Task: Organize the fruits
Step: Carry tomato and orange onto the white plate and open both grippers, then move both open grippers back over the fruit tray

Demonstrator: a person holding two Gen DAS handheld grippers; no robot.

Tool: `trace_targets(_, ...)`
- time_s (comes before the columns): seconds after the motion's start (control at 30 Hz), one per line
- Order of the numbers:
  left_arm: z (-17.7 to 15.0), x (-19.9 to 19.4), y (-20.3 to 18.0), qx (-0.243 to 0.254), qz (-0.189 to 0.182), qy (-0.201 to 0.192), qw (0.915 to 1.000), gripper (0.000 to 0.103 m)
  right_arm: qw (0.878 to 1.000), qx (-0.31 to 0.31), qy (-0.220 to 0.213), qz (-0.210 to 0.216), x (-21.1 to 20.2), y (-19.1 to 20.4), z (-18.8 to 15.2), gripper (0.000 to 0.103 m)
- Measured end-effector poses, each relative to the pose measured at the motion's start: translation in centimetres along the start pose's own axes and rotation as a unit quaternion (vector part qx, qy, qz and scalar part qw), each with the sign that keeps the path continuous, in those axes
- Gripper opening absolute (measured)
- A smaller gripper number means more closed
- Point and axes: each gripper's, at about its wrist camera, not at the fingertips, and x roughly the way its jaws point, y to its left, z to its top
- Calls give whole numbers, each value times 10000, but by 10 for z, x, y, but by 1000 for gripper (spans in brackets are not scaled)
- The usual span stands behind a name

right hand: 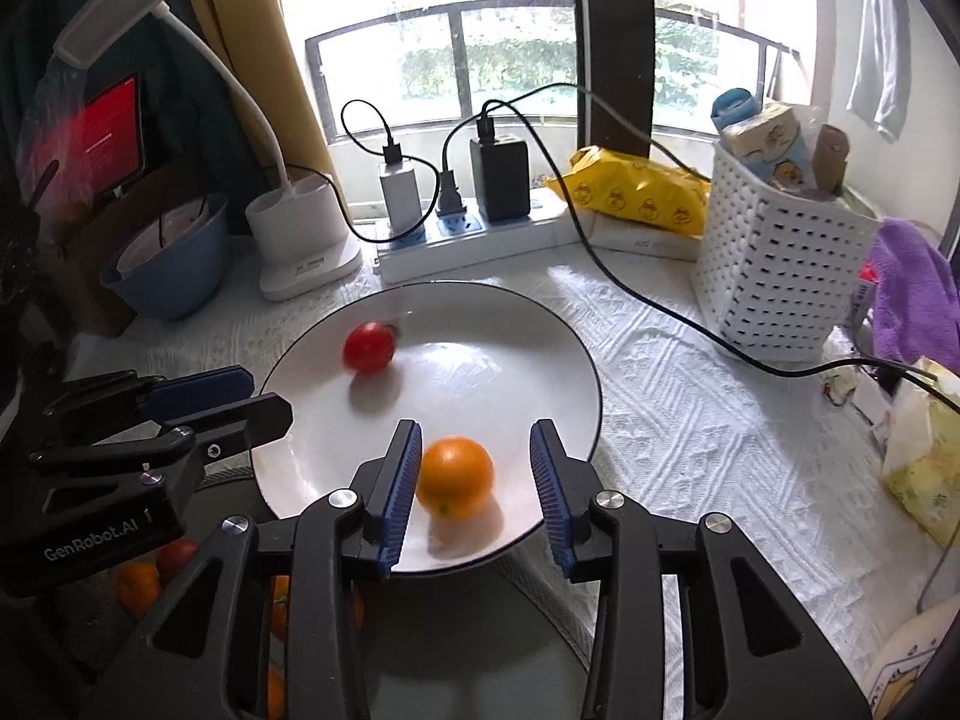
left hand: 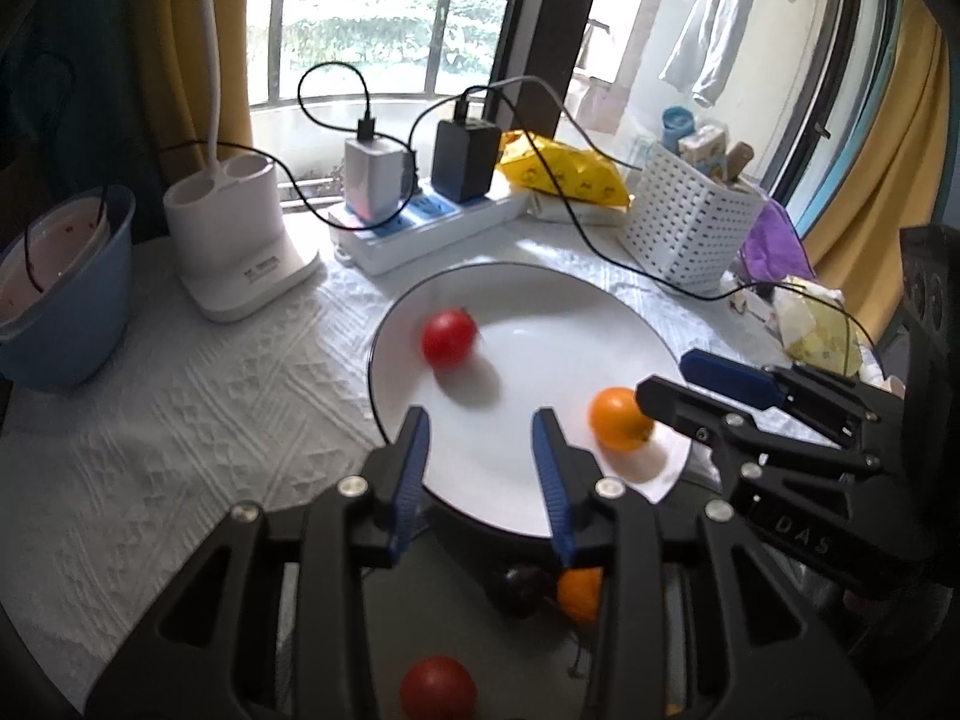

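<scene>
Left wrist view. My left gripper hangs over the near rim of the white plate, its blue-padded fingers spread wide and holding nothing. A red tomato, blurred, lies on the plate at about 11 o'clock from the plate's centre; an orange lies at about 4 o'clock, near the rim. My right gripper enters from 3 o'clock, its jaws apart, with one fingertip just beside the orange; I cannot tell whether they touch. Below the plate, at 6 o'clock in the frame, a second tomato, a dark fruit and another orange show between my fingers. A power strip with chargers sits at 12 o'clock, a white perforated basket at 2 o'clock, and a blue bowl at 9 o'clock.

Right wrist view. My right gripper is released, the orange lying on the plate between its fingers, closer to the left pad and not clamped. The tomato rests at 10 o'clock on the plate. My left gripper reaches in from 9 o'clock, jaws parted, over the plate's rim.
</scene>
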Motion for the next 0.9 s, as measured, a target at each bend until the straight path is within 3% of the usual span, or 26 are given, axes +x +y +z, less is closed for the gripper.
trace_targets(0.47,-15,-45,-16,139,-72,-325,9993,44,9996,3,-259,-87,-48,8,-17,40)
trace_targets(0.9,-43,-67,-33,280,-50,-339,9990,44,9994,98,-323,-120,-80,9,-48,40)
